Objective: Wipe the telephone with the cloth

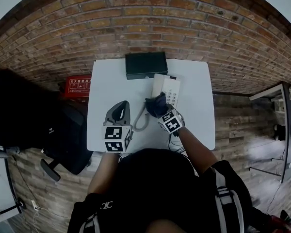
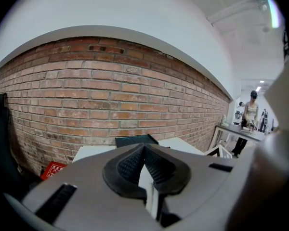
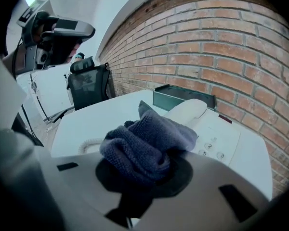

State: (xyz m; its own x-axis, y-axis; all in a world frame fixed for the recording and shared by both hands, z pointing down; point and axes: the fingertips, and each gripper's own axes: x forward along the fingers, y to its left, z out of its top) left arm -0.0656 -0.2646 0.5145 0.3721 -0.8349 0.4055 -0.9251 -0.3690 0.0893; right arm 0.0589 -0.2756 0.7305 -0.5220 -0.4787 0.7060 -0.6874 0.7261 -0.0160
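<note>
A white telephone (image 1: 167, 91) lies at the middle back of the white table (image 1: 199, 115), its coiled cord (image 1: 142, 122) looping toward me. My right gripper (image 1: 161, 110) is shut on a bunched dark blue cloth (image 1: 155, 104), which rests at the phone's near left corner. In the right gripper view the cloth (image 3: 147, 146) bulges out of the right gripper (image 3: 143, 173), just short of the handset (image 3: 187, 113) and the keypad (image 3: 213, 147). My left gripper (image 1: 120, 108) hovers over the table to the left of the cord. Its pads (image 2: 131, 163) meet with nothing between them.
A black box (image 1: 146, 64) sits at the table's back edge behind the phone. A black office chair (image 1: 63, 140) and a red box (image 1: 78, 86) stand left of the table. A brick wall (image 2: 106, 100) rises behind. A person (image 2: 251, 113) stands far off by another table.
</note>
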